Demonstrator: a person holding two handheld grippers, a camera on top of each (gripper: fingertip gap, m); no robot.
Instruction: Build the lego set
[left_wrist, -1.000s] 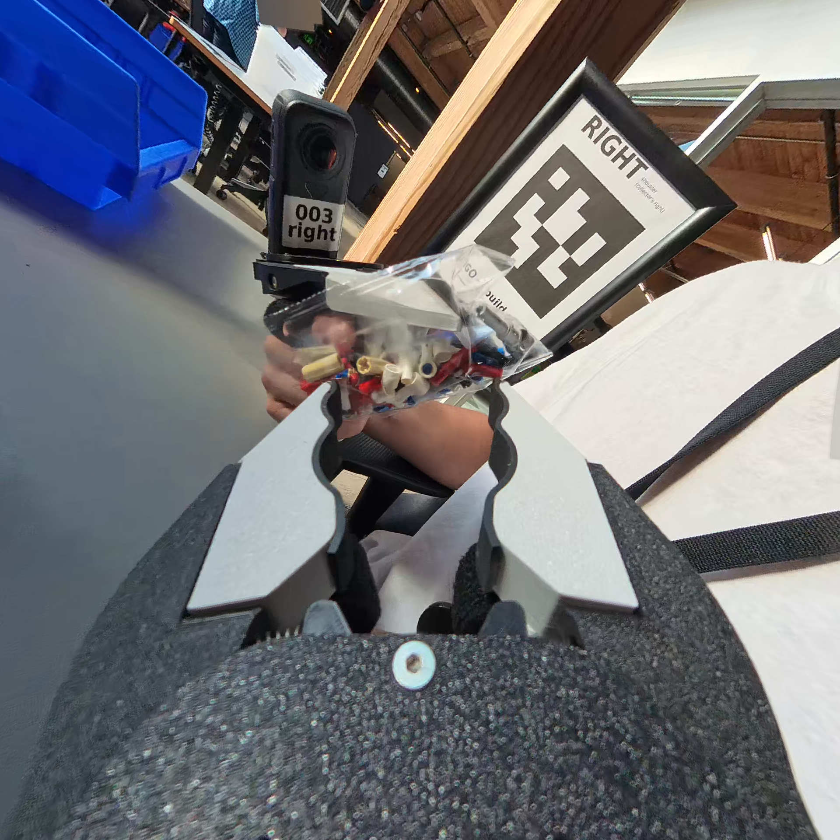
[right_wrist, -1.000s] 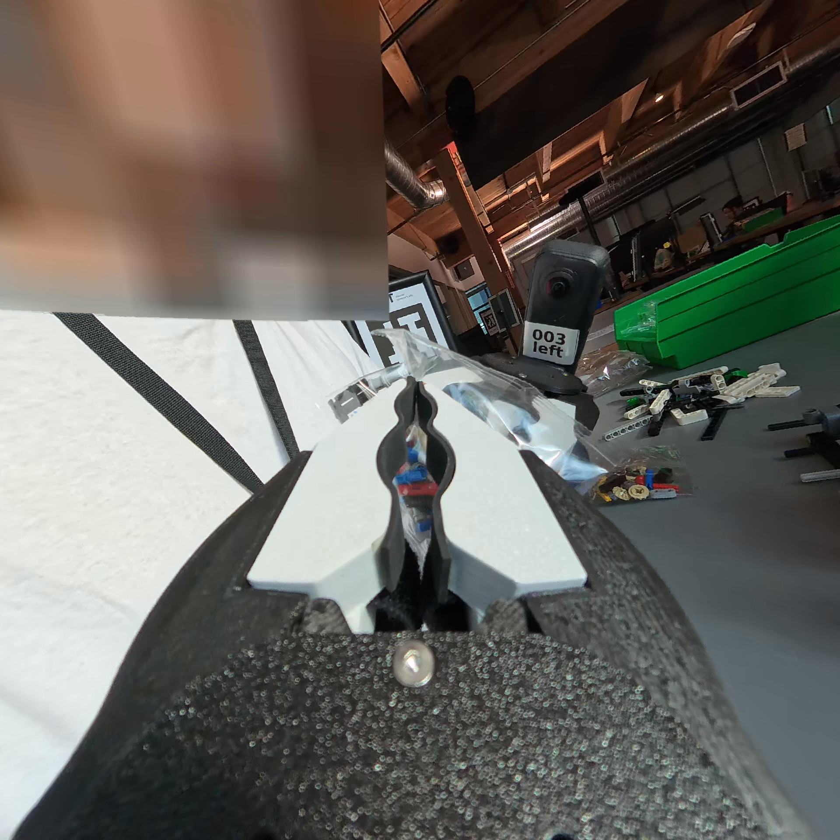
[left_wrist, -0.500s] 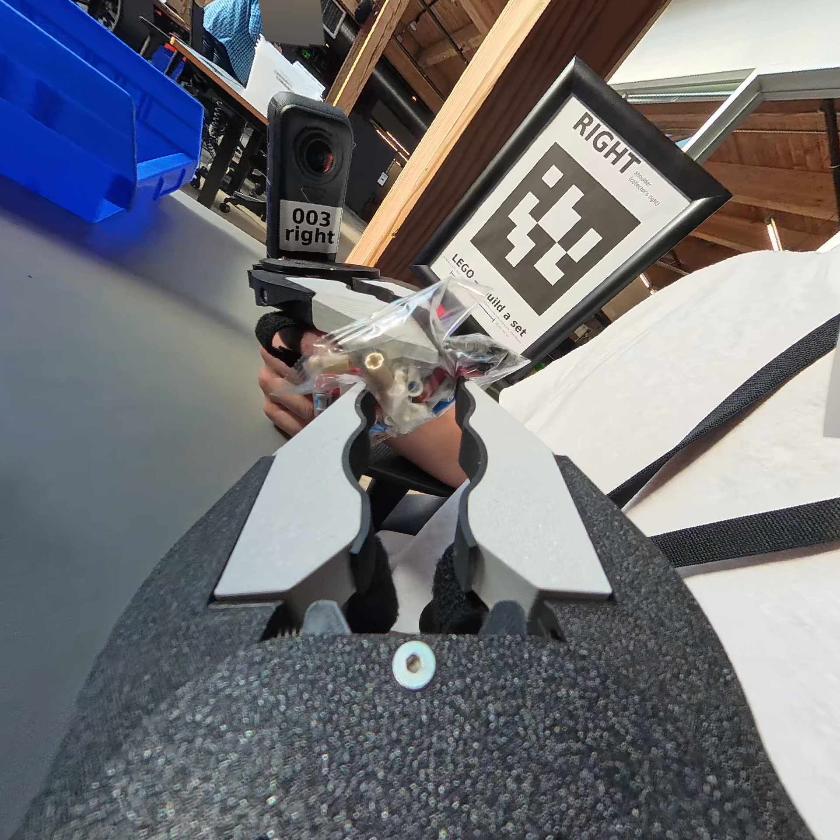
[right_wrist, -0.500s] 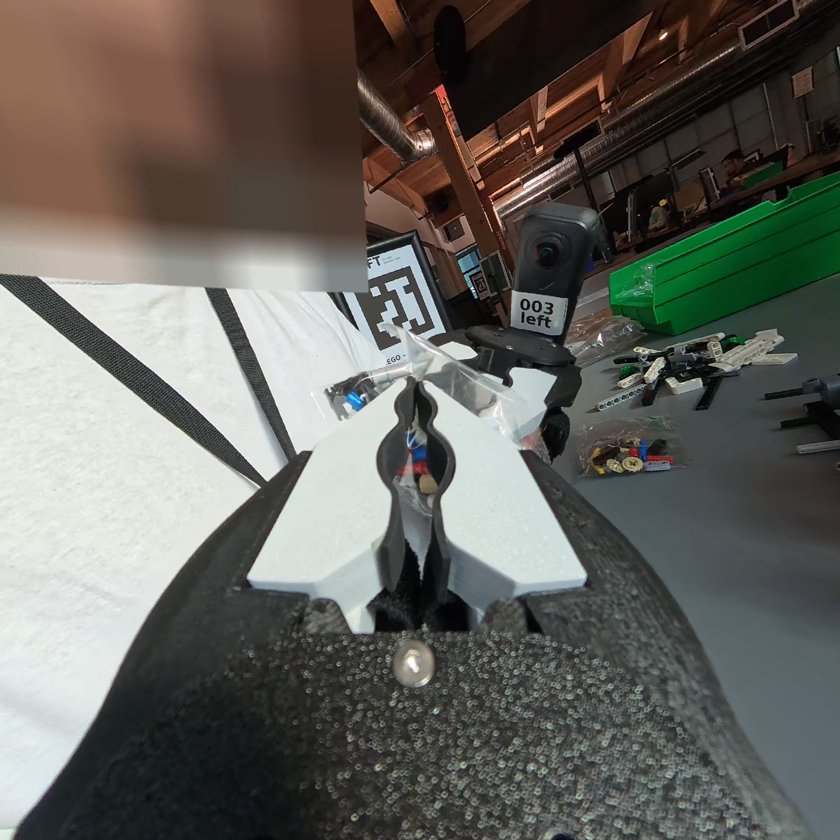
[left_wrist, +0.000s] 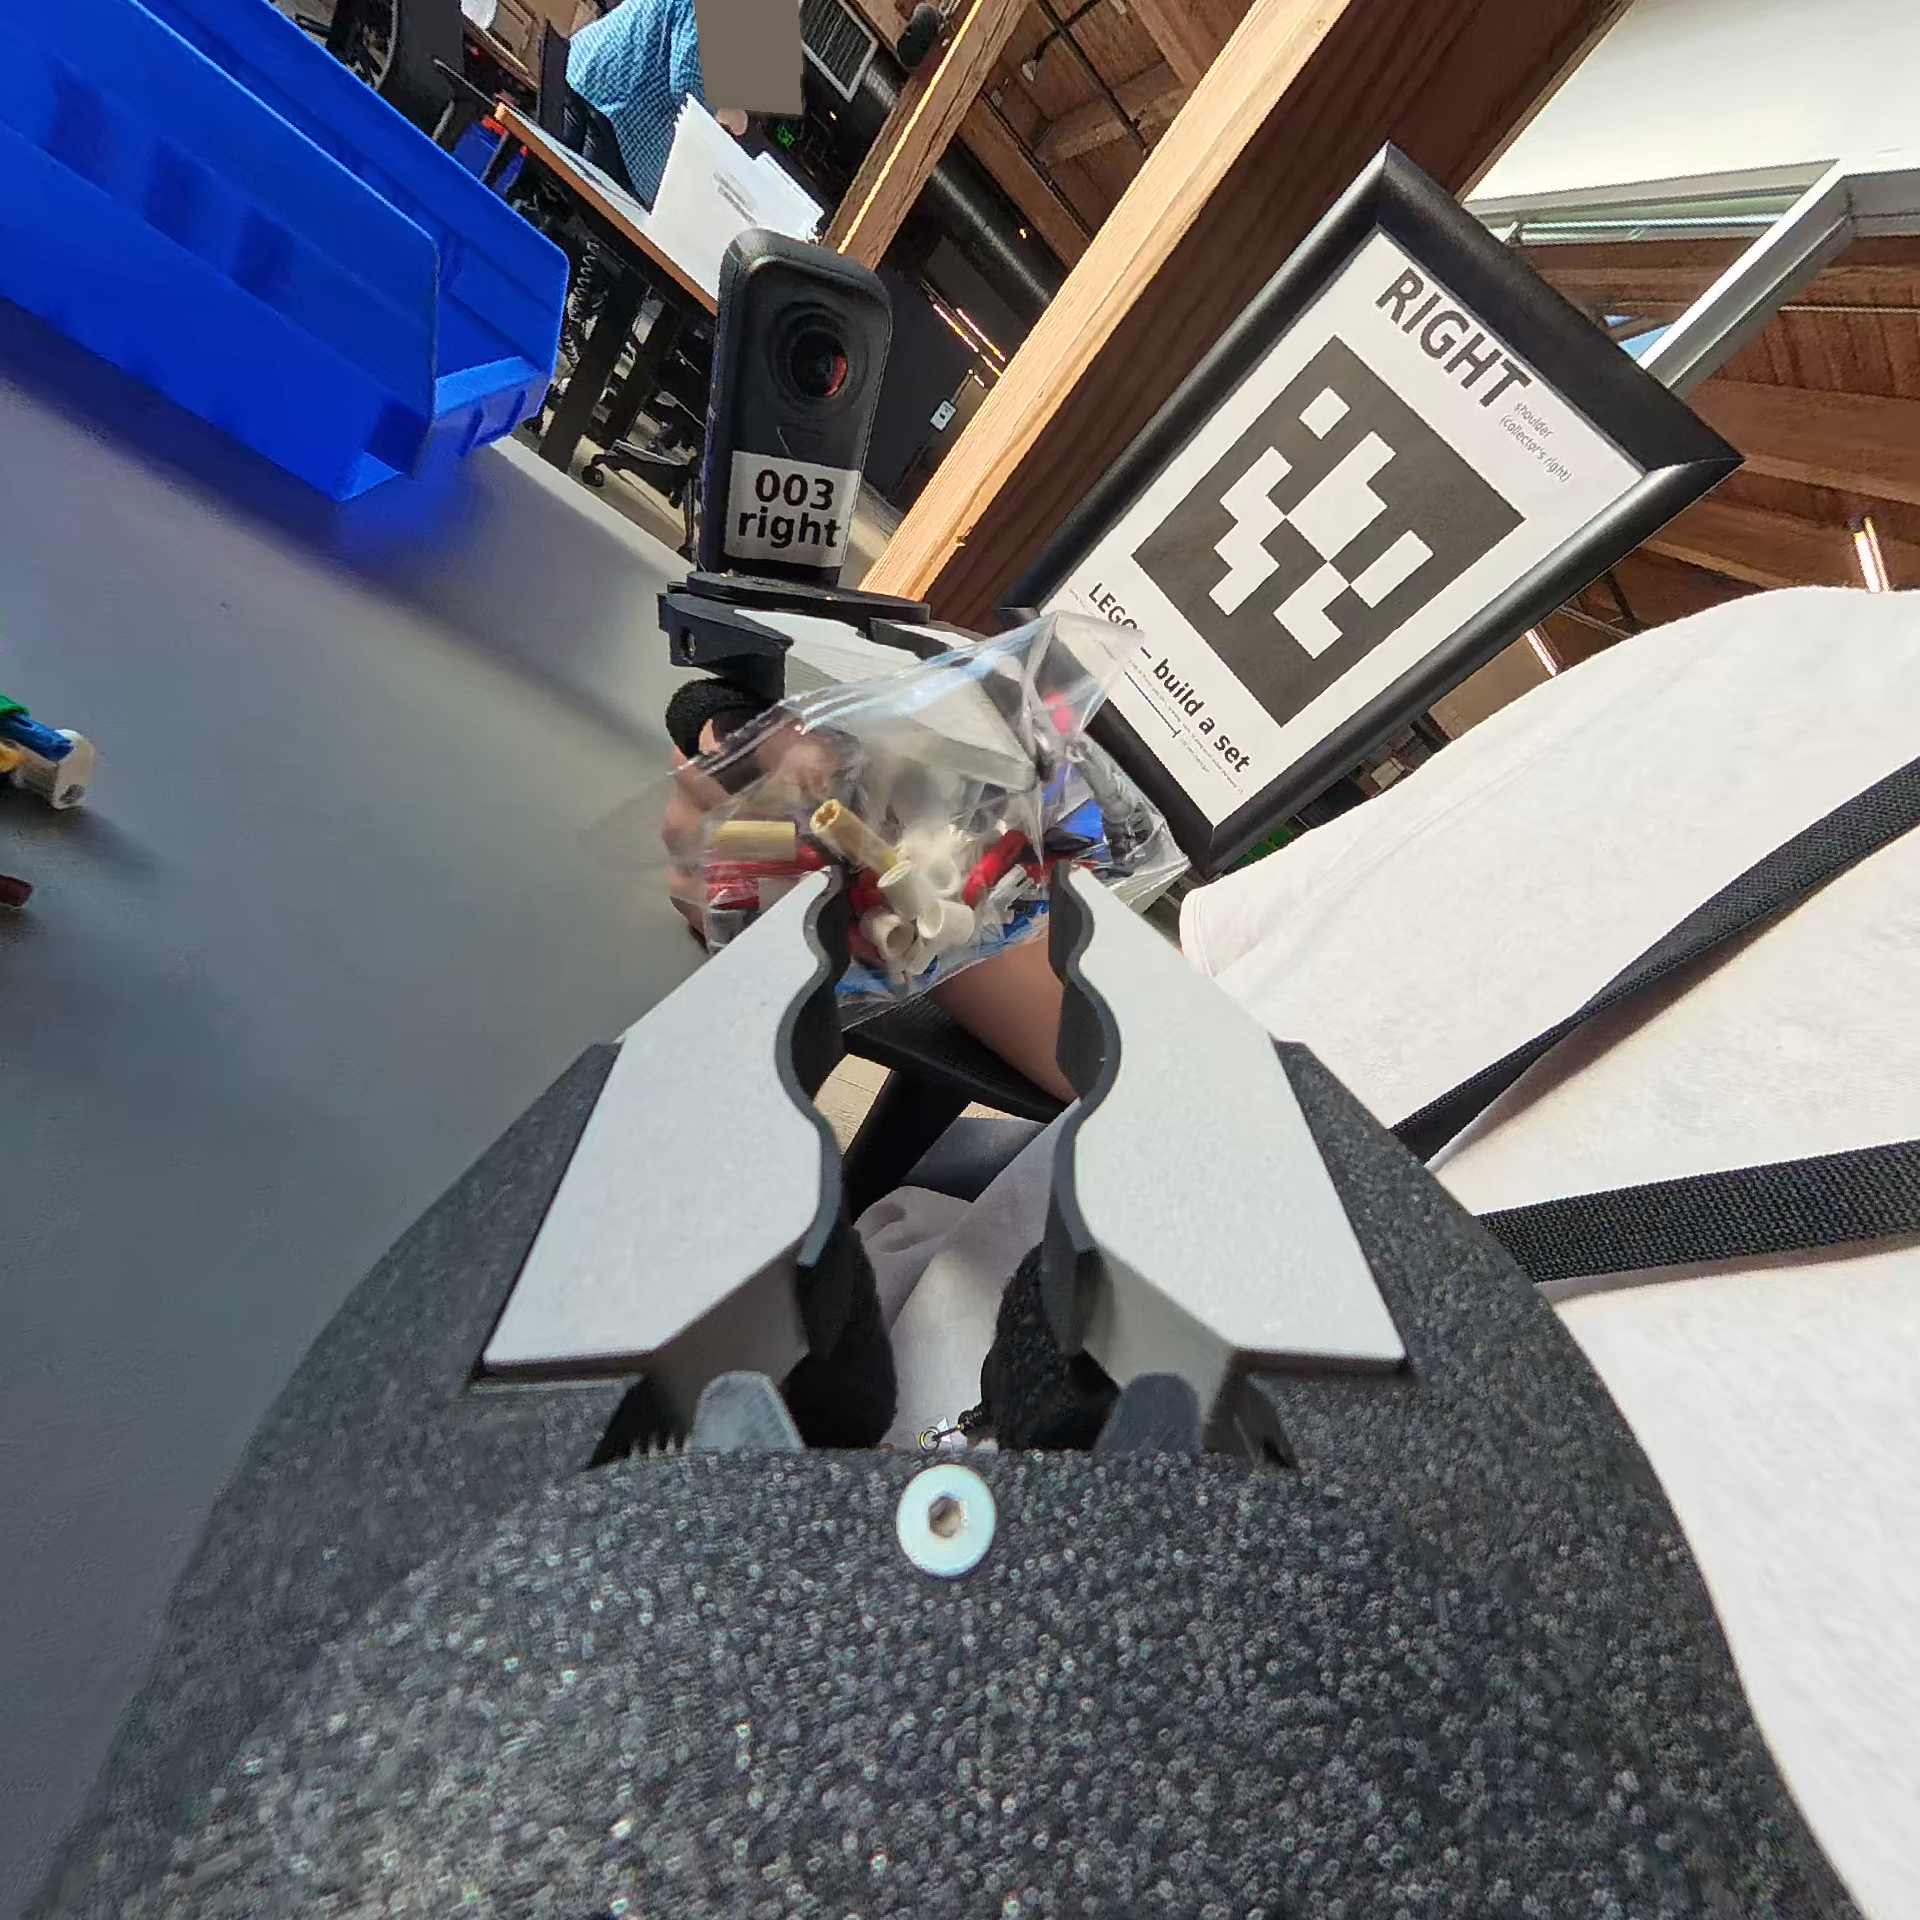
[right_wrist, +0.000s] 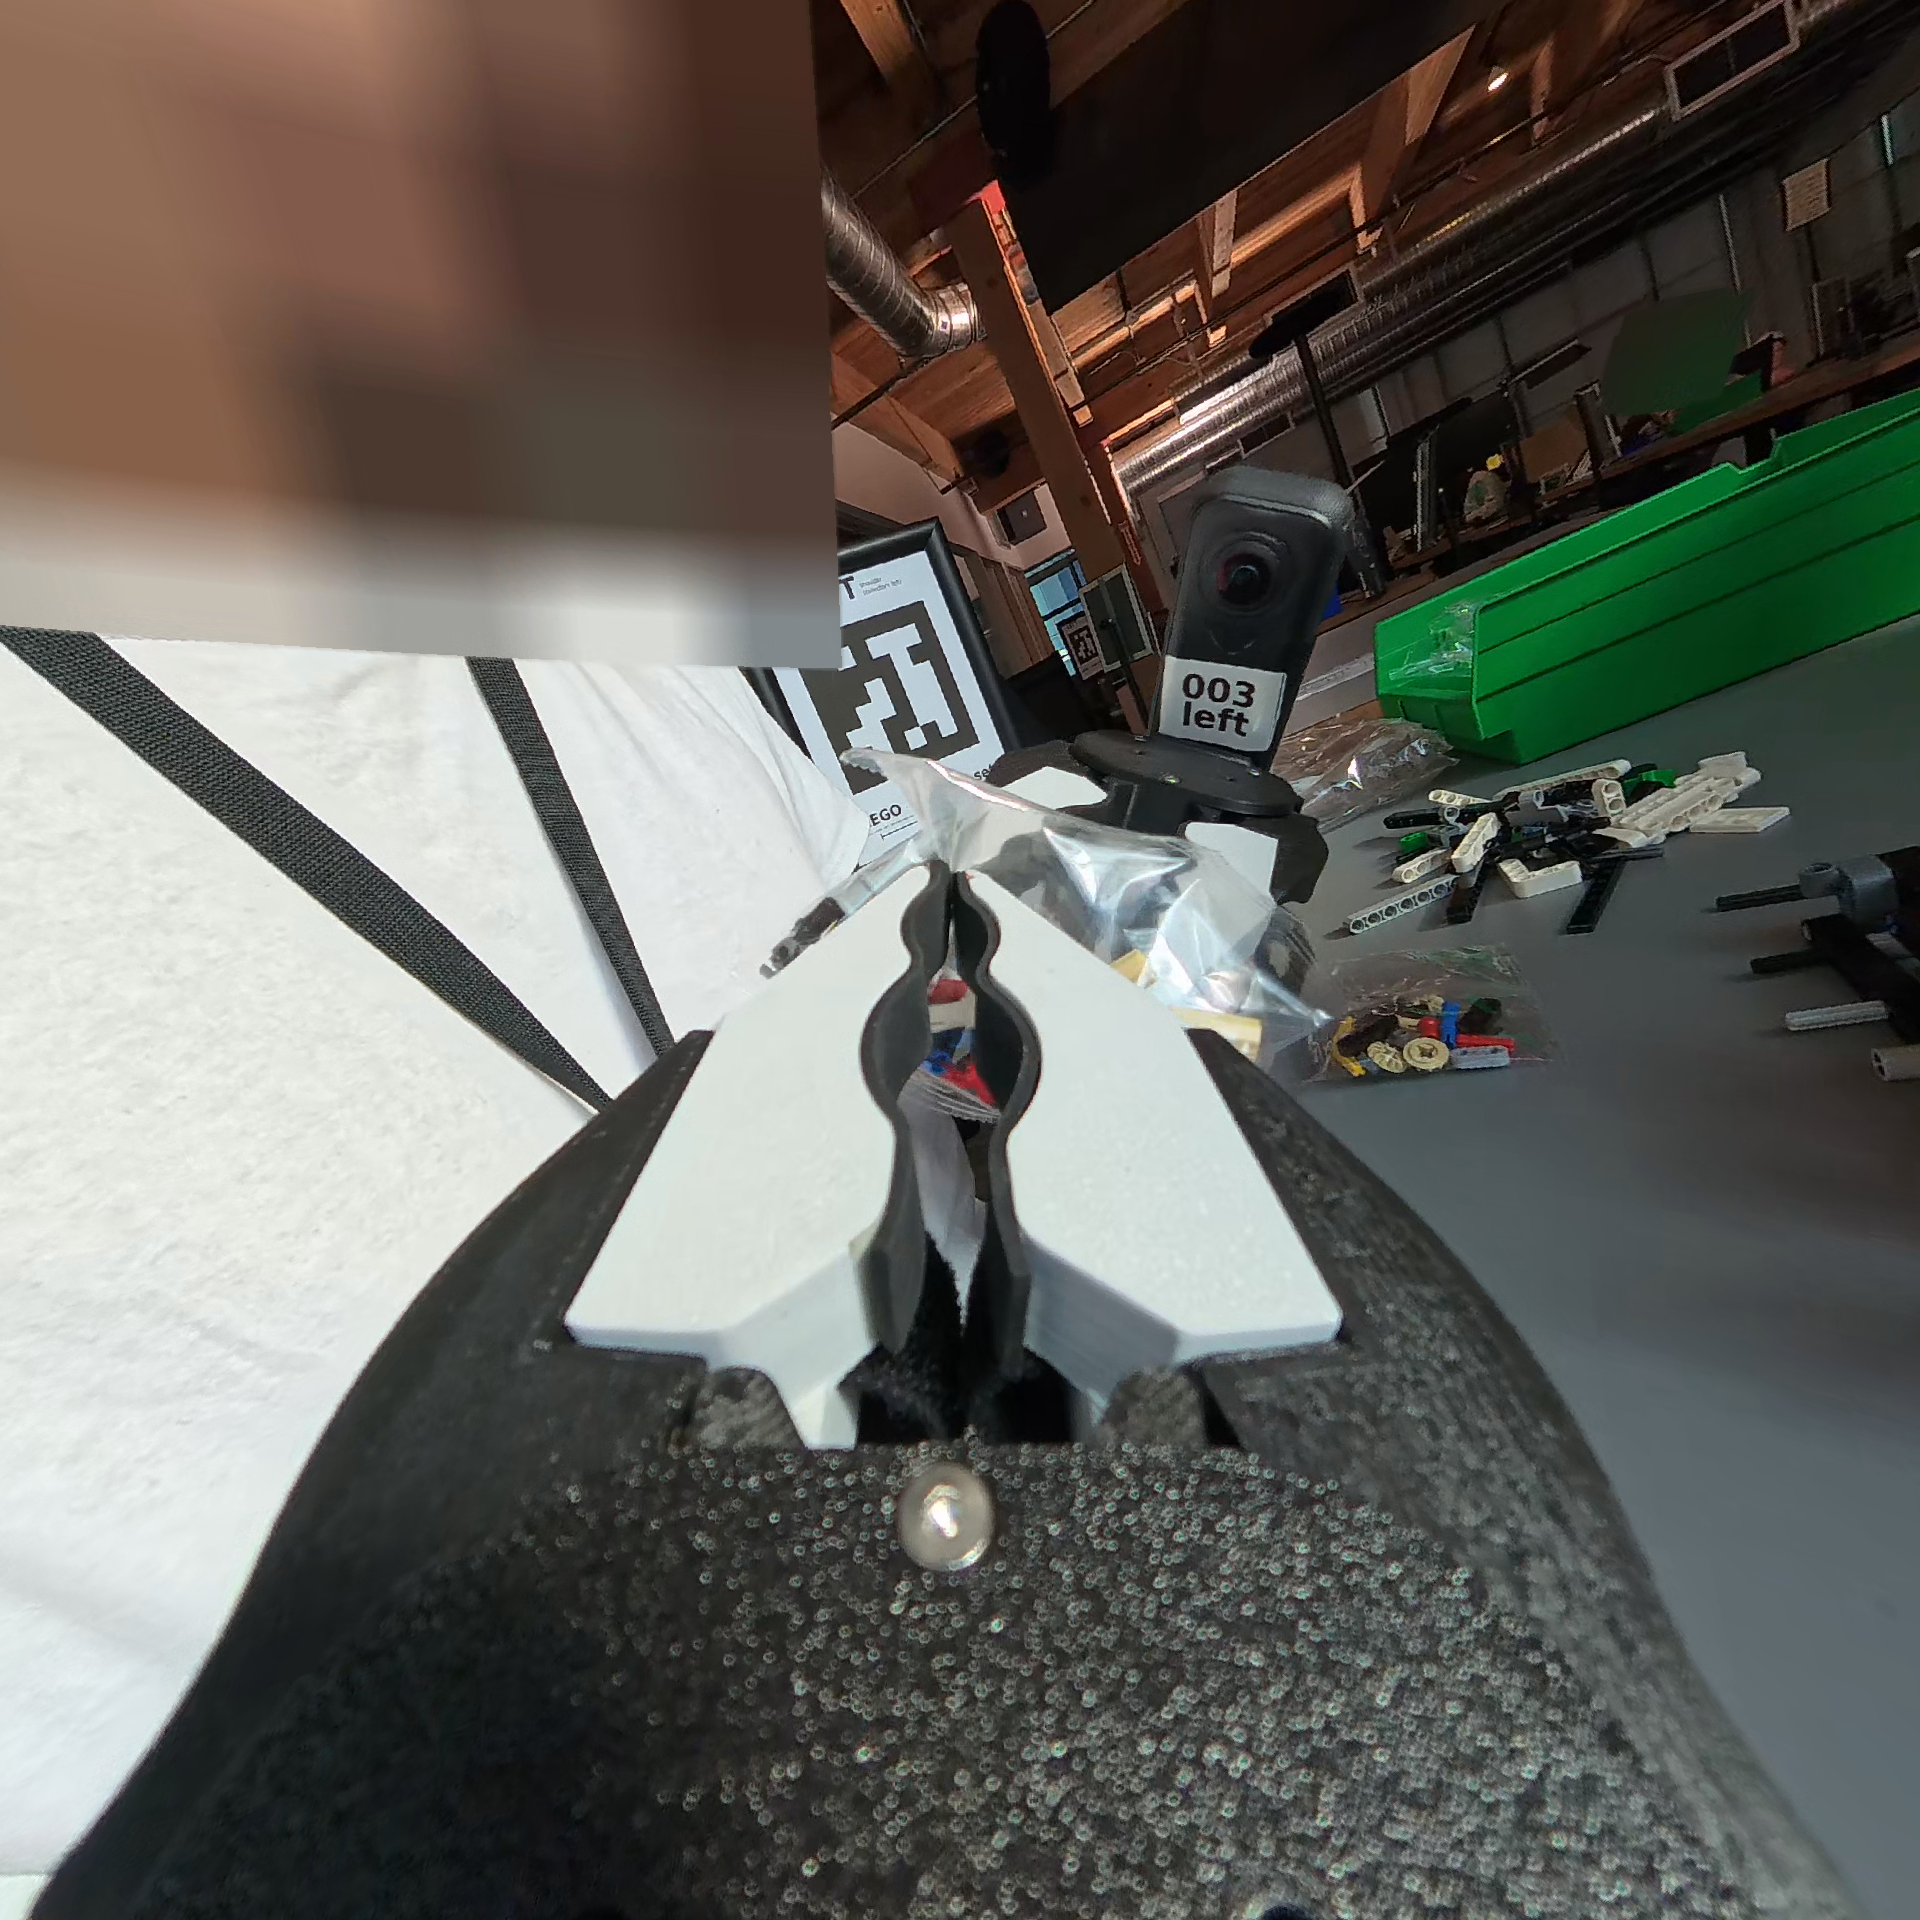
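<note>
Right claw (right_wrist: 951, 883) pinches the clear plastic bag of small building pieces (right_wrist: 1143, 914); left claw (left_wrist: 940, 894) gapes wide, so a slipping film could spill pieces

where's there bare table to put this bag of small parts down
Free: the grey table between the blue bin and the left gripper; also the near strip below the flat parts bag. Crowded: loose beams before the green bin.
</note>
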